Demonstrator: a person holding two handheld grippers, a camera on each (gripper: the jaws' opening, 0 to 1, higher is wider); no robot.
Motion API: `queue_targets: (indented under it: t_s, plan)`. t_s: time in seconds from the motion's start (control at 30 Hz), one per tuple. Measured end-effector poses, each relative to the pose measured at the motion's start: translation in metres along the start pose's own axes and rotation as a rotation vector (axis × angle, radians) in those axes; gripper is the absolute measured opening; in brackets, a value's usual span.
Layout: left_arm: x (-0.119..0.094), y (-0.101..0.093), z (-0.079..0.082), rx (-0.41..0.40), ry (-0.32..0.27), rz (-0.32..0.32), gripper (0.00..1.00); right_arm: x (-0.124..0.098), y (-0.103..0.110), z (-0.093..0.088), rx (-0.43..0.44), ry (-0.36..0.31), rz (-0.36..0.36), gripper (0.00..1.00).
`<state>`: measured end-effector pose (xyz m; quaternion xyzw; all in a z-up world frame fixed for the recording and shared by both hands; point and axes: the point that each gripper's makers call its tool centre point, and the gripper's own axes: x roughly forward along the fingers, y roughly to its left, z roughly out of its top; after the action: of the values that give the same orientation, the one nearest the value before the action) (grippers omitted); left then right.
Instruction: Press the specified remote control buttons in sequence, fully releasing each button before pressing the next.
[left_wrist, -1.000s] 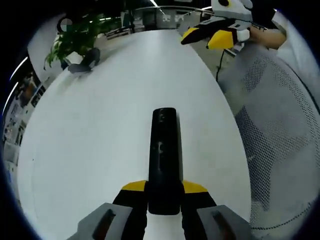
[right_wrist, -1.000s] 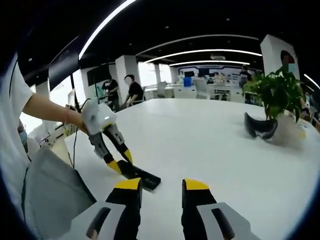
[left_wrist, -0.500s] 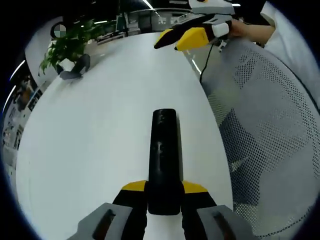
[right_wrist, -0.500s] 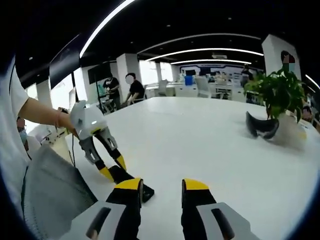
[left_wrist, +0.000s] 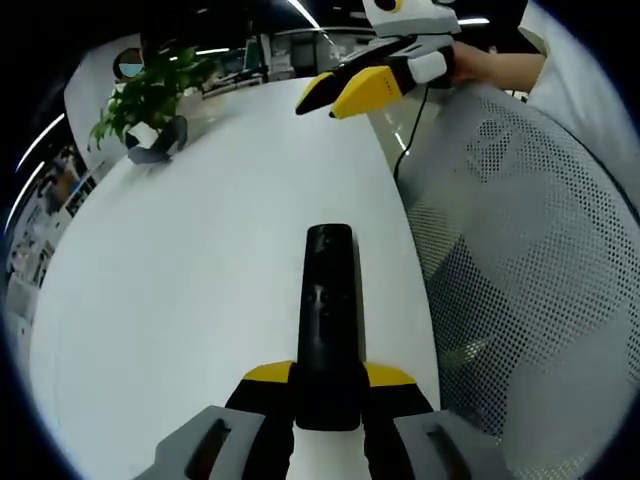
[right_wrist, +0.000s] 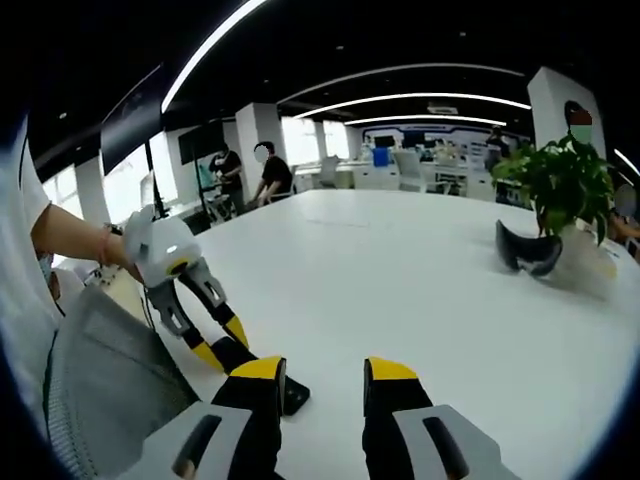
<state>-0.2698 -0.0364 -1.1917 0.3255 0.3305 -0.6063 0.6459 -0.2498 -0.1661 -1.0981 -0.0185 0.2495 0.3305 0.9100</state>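
A long black remote points away over the white table, its near end clamped between my left gripper's yellow-tipped jaws. My right gripper hangs in the air at the far table edge, held by a hand. In the right gripper view, my right gripper stands open over the table with nothing between its fingers. The left gripper comes in low at the left, shut on the remote, which is partly hidden behind my right gripper's left jaw.
A potted plant and a curved black object sit at the table's far side. A grey mesh chair back stands against the table edge near the remote. People stand at desks far behind.
In the right gripper view, the left gripper and remote have drawn closer and lower, toward my right gripper's left jaw. In the left gripper view, the right gripper has shifted left and looks nearer.
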Motion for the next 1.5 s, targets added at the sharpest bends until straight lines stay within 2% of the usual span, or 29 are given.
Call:
queue_targets:
  t_s: [0.1, 0.23, 0.3, 0.37, 0.43, 0.47, 0.57, 0.67, 0.7, 0.87, 0.93, 1.03, 1.07, 1.27, 1.37, 1.5]
  plan:
    - [0.0, 0.0, 0.002, -0.019, -0.039, 0.02, 0.24, 0.002, 0.004, -0.003, 0.002, 0.02, 0.023, 0.29]
    - [0.0, 0.0, 0.002, -0.021, -0.09, 0.035, 0.24, 0.005, 0.014, -0.01, -0.031, 0.084, 0.074, 0.27]
    - [0.0, 0.0, 0.004, -0.063, -0.128, 0.038, 0.24, 0.007, 0.02, -0.012, -0.062, 0.116, 0.106, 0.25]
    - [0.0, 0.001, 0.004, -0.069, -0.171, 0.039, 0.24, 0.011, 0.025, -0.014, -0.142, 0.157, 0.152, 0.22]
    - [0.0, 0.0, 0.004, -0.058, -0.198, 0.044, 0.24, 0.018, 0.023, -0.018, -0.237, 0.208, 0.165, 0.18]
    - [-0.001, 0.0, 0.003, -0.06, -0.216, 0.046, 0.24, 0.022, 0.023, -0.02, -0.253, 0.221, 0.172, 0.17]
    - [-0.001, 0.0, 0.003, -0.055, -0.258, 0.05, 0.24, 0.037, 0.034, -0.027, -0.221, 0.258, 0.255, 0.13]
    - [-0.002, 0.001, 0.003, -0.073, -0.299, 0.046, 0.24, 0.043, 0.038, -0.034, -0.23, 0.303, 0.31, 0.01]
    - [-0.002, 0.001, 0.003, -0.073, -0.3, 0.046, 0.24, 0.044, 0.038, -0.04, -0.234, 0.339, 0.317, 0.0]
    - [-0.001, 0.001, 0.005, -0.106, -0.318, 0.046, 0.25, 0.053, 0.04, -0.053, -0.25, 0.377, 0.333, 0.0]
    - [-0.001, 0.001, 0.005, -0.115, -0.326, 0.047, 0.25, 0.054, 0.034, -0.059, -0.31, 0.404, 0.315, 0.0]
    - [-0.002, 0.001, 0.005, -0.128, -0.326, 0.046, 0.25, 0.054, 0.032, -0.072, -0.331, 0.469, 0.31, 0.0]
    - [-0.002, 0.001, 0.006, -0.14, -0.332, 0.043, 0.25, 0.055, 0.035, -0.068, -0.32, 0.45, 0.312, 0.0]
    - [-0.004, 0.001, 0.008, -0.197, -0.336, 0.03, 0.25, 0.055, 0.035, -0.069, -0.314, 0.47, 0.292, 0.0]
    - [-0.003, 0.0, 0.008, -0.161, -0.323, 0.046, 0.25, 0.056, 0.034, -0.068, -0.304, 0.489, 0.282, 0.0]
    - [0.001, 0.0, 0.007, -0.113, -0.3, 0.07, 0.25, 0.057, 0.034, -0.069, -0.277, 0.58, 0.276, 0.0]
